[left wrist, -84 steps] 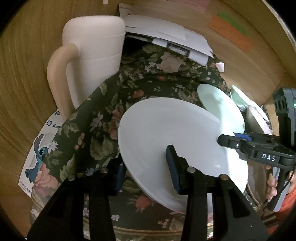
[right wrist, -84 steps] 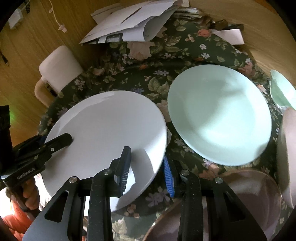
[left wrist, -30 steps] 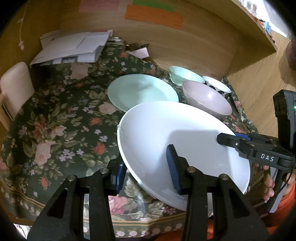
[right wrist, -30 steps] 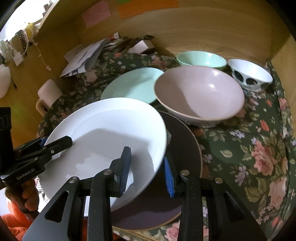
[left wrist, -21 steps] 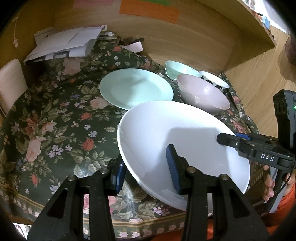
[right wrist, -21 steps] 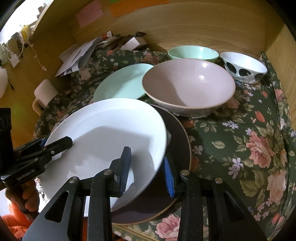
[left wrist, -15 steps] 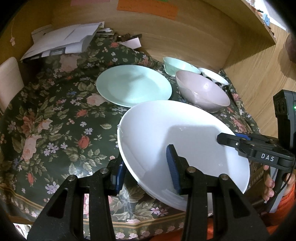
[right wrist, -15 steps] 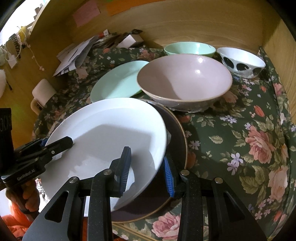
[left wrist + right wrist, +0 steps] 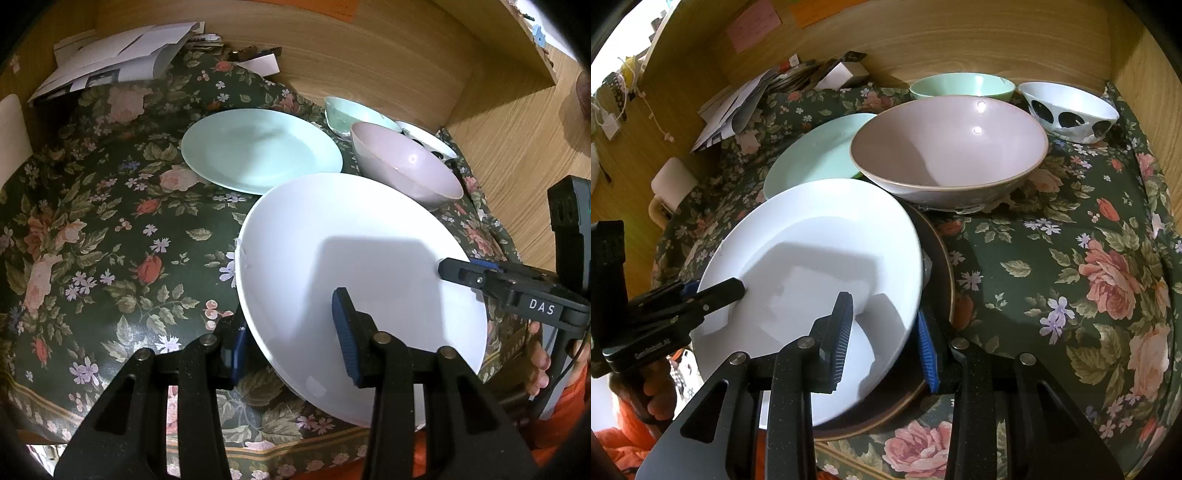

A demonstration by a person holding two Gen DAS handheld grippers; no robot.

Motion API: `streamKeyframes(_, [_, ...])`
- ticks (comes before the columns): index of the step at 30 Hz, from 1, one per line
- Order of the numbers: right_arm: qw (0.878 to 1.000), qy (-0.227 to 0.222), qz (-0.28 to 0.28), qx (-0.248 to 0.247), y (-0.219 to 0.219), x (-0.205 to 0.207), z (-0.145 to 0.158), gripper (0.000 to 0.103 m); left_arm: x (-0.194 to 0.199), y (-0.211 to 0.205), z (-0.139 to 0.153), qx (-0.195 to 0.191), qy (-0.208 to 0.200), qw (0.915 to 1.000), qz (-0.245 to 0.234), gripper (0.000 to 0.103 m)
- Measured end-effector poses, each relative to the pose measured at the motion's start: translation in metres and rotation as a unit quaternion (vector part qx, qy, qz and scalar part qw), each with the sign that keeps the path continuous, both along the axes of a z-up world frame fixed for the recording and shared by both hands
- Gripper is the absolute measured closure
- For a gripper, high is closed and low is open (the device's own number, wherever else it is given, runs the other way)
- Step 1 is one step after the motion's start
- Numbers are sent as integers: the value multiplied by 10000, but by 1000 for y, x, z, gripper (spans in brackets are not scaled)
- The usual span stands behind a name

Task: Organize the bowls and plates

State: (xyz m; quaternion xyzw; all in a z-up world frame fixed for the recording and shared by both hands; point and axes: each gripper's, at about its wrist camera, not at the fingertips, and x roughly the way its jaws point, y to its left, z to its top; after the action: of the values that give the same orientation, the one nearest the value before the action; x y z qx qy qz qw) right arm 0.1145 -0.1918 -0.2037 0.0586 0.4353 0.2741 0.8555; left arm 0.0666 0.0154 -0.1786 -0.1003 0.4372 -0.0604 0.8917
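Both tools — left tool (image 9: 291,332), right tool (image 9: 882,332) — clamp opposite rims of white plate (image 9: 354,258), tilted above brown plate (image 9: 938,258); pink bowl (image 9: 949,155) close behind.

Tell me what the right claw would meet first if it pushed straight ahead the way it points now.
The right claw is already clamped on the white plate, so that moves with it. Beyond the plate's far rim, the first obstacle looks like the pink bowl, though depth is hard to judge through the fisheye.

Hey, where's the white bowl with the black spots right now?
In the right wrist view, the white bowl with black spots sits at the far right corner of the floral cloth, right of the mint bowl and behind the pink bowl.
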Motion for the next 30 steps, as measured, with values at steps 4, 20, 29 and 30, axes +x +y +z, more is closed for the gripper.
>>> streamKeyframes(4, [9999, -86, -104, -59, -5, -2, 5, 72, 1, -3, -1, 91, 52, 9999, -27, 61])
streamKeyframes(20, [9990, -278, -295, -187, -15, -4, 15, 72, 3, -16, -2, 376, 143, 9991, -111, 53])
streamKeyframes(29, [9980, -604, -185, -92, -7, 5, 46, 69, 4, -1, 24, 479, -204, 9986, 55, 44])
streamKeyframes(30, [9978, -646, -157, -80, -5, 8, 49, 68, 4, 2, 28, 531, -285, 9981, 94, 43])
